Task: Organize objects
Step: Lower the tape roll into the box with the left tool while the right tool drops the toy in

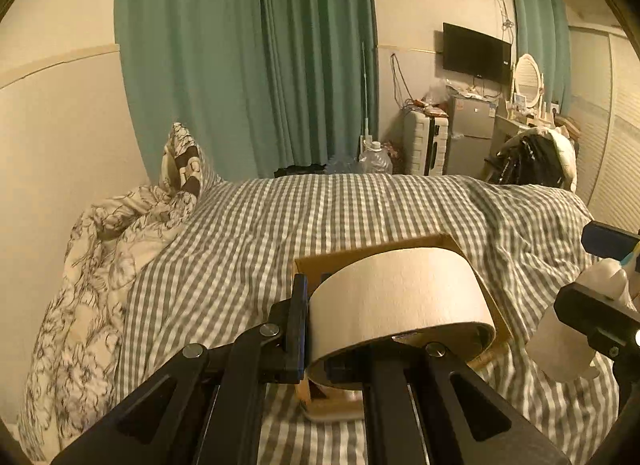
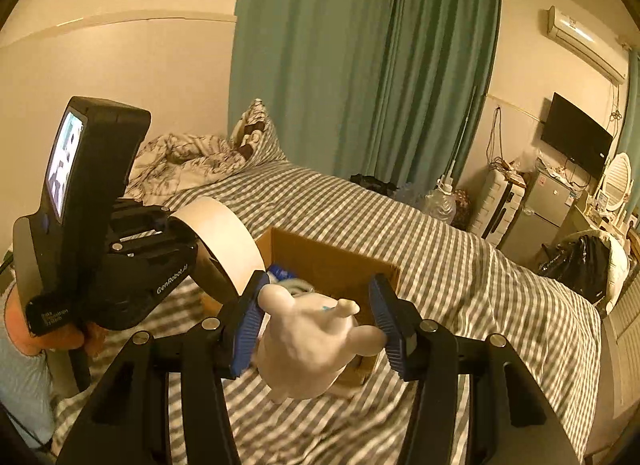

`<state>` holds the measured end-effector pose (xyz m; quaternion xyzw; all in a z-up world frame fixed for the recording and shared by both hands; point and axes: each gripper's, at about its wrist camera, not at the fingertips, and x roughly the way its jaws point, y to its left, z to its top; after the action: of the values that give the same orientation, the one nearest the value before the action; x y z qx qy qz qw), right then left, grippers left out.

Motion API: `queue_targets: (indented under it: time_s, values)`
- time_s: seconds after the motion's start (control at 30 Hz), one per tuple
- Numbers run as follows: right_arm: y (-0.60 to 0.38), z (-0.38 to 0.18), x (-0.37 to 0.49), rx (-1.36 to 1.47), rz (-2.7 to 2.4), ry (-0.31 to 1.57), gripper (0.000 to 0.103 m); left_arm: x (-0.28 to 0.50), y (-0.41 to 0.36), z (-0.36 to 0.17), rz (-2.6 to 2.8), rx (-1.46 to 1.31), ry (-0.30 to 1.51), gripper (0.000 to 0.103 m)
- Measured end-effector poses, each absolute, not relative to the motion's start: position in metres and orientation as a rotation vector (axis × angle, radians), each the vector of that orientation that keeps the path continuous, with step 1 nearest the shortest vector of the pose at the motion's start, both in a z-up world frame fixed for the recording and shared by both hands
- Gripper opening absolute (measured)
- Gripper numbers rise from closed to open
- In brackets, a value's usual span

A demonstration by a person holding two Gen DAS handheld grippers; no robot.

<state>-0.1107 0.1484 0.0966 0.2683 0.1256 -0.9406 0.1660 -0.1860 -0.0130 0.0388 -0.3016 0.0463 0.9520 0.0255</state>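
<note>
We have the left gripper [image 1: 316, 339] clenched on the wall of a wide beige roll of paper tape [image 1: 400, 297], one jaw outside the band and the other inside its hollow, because a thin ring gives no better purchase than its rim. Our right gripper [image 2: 316, 321] has its blue ribbed pads [image 2: 246, 325] pressed against the sides of a soft white rubbery figure with stubby limbs [image 2: 312, 337], jaws about half spread since the body is bulky. Both items hang above the bed, just short of the open brown cardboard box [image 2: 340, 261] resting on the grey-and-white checked bedsheet [image 2: 460, 265]; we judge the box to be the collecting place, as a blue-and-white item [image 2: 282, 273] already lies inside it. Farther off, a crumpled floral duvet [image 1: 100, 265] lies against the wall, beside the teal curtains [image 1: 248, 57].
</note>
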Motion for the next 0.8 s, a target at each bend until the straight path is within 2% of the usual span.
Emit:
queue_targets:
  time_s: [0.33,0.63,0.8]
  values:
    - [0.145,0.08,-0.203,0.842,-2.666,0.37,0.052,-0.257,0.001,0.006,2.902,-1.033,0.181,0.006]
    - [0.15,0.008,-0.266,1.008,-2.615,0.381,0.052,-0.287,0.012,-0.058,2.84,-1.179,0.284,0.006]
    - [0.15,-0.014,-0.27,1.044,-2.591,0.384,0.052,-0.293,0.017,-0.068,2.814,-1.216,0.325,0.006]
